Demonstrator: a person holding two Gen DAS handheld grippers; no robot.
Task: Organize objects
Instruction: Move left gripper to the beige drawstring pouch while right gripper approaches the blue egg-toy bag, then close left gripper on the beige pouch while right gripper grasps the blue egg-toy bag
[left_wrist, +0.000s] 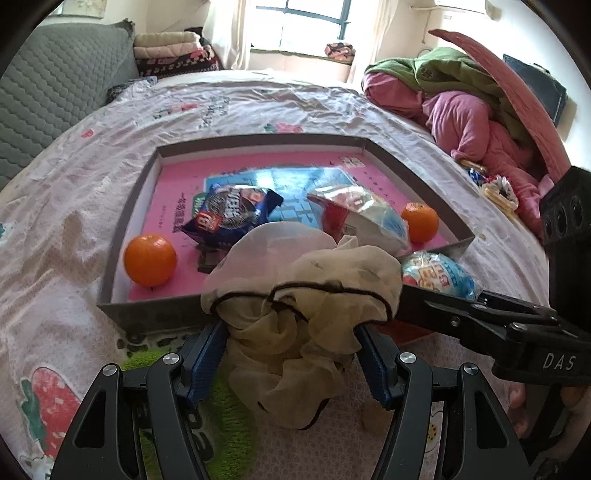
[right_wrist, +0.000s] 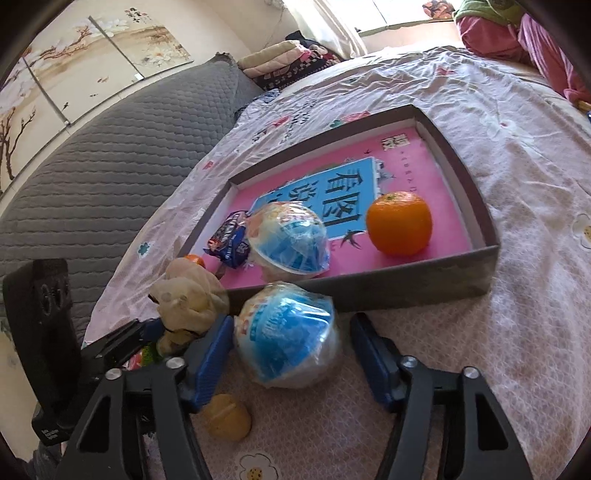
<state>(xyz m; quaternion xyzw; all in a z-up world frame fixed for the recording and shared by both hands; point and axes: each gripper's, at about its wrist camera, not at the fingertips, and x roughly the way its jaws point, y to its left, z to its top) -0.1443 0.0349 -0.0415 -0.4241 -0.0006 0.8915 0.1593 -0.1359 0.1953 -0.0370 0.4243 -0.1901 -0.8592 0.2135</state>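
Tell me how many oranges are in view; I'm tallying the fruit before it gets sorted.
2, both inside the tray. One orange sits in its near left corner; the other orange lies toward the right side, beyond the wrapped snacks. More could be hidden behind the cloth.

Colours on a bed with a shallow tray

Grey-walled tray (left_wrist: 155, 314) with pink floor; two orange fruits (left_wrist: 149, 259); beige scarf (left_wrist: 303, 295) edged black; blue-and-white snack cup (right_wrist: 288, 336); pale pink floral sheet (right_wrist: 517, 110); blue gripper pads (right_wrist: 210, 354).

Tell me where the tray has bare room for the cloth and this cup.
Free: the pink floor behind the blue snack packet, toward the tray's far wall, and the strip between the near orange and the wrapped cup in the tray. The middle front is crowded.
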